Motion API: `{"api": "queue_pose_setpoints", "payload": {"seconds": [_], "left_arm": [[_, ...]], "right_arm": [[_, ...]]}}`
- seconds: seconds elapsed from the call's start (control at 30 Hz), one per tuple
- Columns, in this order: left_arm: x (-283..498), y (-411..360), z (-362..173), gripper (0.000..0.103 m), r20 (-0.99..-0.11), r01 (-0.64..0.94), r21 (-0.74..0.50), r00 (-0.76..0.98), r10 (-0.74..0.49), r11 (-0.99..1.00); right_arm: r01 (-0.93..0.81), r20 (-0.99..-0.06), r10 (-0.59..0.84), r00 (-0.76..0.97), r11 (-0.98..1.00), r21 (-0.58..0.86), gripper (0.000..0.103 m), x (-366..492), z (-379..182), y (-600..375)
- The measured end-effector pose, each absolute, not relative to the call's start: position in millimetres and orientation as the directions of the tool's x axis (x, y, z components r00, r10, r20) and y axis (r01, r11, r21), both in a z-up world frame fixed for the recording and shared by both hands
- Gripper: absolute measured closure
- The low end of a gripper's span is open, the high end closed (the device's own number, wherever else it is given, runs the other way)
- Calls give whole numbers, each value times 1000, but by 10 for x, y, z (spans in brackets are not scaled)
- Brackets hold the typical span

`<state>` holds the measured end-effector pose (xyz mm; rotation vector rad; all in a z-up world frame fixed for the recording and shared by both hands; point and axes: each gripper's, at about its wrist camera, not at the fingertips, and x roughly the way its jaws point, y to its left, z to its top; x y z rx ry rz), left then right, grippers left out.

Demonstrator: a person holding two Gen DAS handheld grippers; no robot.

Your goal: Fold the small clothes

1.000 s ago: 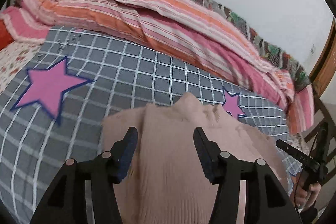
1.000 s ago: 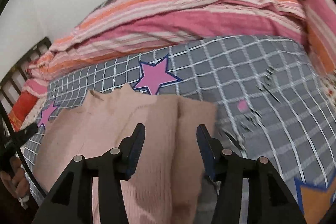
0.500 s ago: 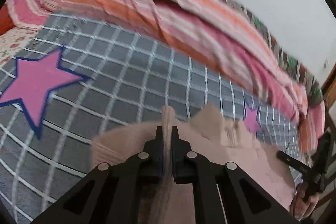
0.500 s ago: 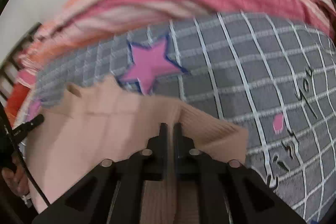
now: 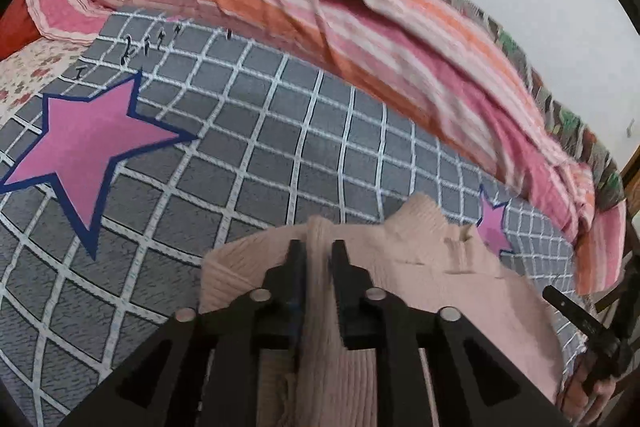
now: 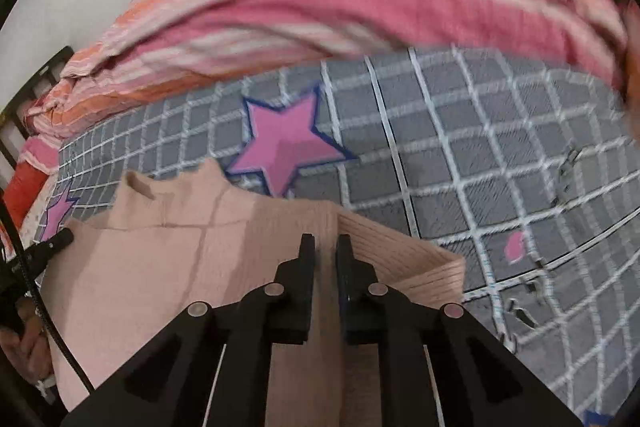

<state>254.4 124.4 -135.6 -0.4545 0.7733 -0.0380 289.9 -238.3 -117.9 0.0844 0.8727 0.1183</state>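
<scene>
Across the checked bedspread (image 5: 248,163) our left gripper (image 5: 319,253) and right gripper (image 6: 325,247) each pinch the pink sweater (image 6: 160,259), folding barely begun.

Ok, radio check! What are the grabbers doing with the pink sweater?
Left gripper shut on pink sweater. Right gripper shut on it too. Sweater on grey checked bedsheet. Nothing in the way.
</scene>
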Motion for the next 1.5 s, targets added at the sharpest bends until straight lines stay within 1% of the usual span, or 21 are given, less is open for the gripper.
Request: {"api": "queue_pose_setpoints", "payload": {"seconds": [0.03, 0.07, 0.1, 0.17, 0.2, 0.3, 0.33, 0.4, 0.47, 0.6, 0.83, 1.5], "left_arm": [[2513, 1272, -1323, 76, -651, -131, -413, 734, -192, 901], [2488, 1295, -1296, 66, -639, -131, -412, 747, -183, 902], [2469, 1313, -1267, 58, -625, -130, -414, 760, -178, 901], [2449, 1340, -1224, 52, -603, -124, -421, 778, -175, 899], [2432, 1362, -1207, 51, -594, -121, -426, 785, -176, 897], [2426, 1404, -1197, 49, -589, -115, -437, 786, -188, 892], [2427, 1412, -1202, 49, -591, -116, -437, 784, -188, 892], [2443, 1421, -1213, 49, -599, -121, -435, 779, -186, 893], [2464, 1431, -1228, 49, -606, -117, -444, 770, -201, 888], [2483, 1437, -1236, 49, -613, -113, -450, 761, -214, 886], [2465, 1427, -1219, 49, -605, -113, -440, 770, -201, 891], [2400, 1399, -1163, 49, -587, -112, -444, 786, -194, 889]], "right_arm": [[-84, -749, 140, 648, 990, 113, 76, 2858, -1112, -2307], [-104, -738, 145, 659, 989, 102, 67, 2792, -1050, -2202], [-130, -730, 156, 665, 987, 93, 64, 2726, -1004, -2066], [-171, -732, 178, 658, 982, 85, 64, 2642, -980, -1826], [-196, -738, 203, 643, 976, 98, 64, 2609, -1016, -1674], [-241, -778, 262, 571, 959, 147, 64, 2576, -1250, -1362], [-243, -793, 254, 554, 960, 137, 64, 2596, -1342, -1289], [-229, -830, 188, 525, 970, 75, 64, 2671, -1536, -1152], [-230, -834, 158, 528, 972, 39, 64, 2719, -1577, -1091], [-193, -853, 147, 500, 980, 56, 64, 2935, -1629, -1078], [-159, -844, 92, 529, 987, 8, 64, 3142, -1712, -1012], [-163, -829, 78, 554, 986, -17, 62, 3084, -1709, -1014]]}}
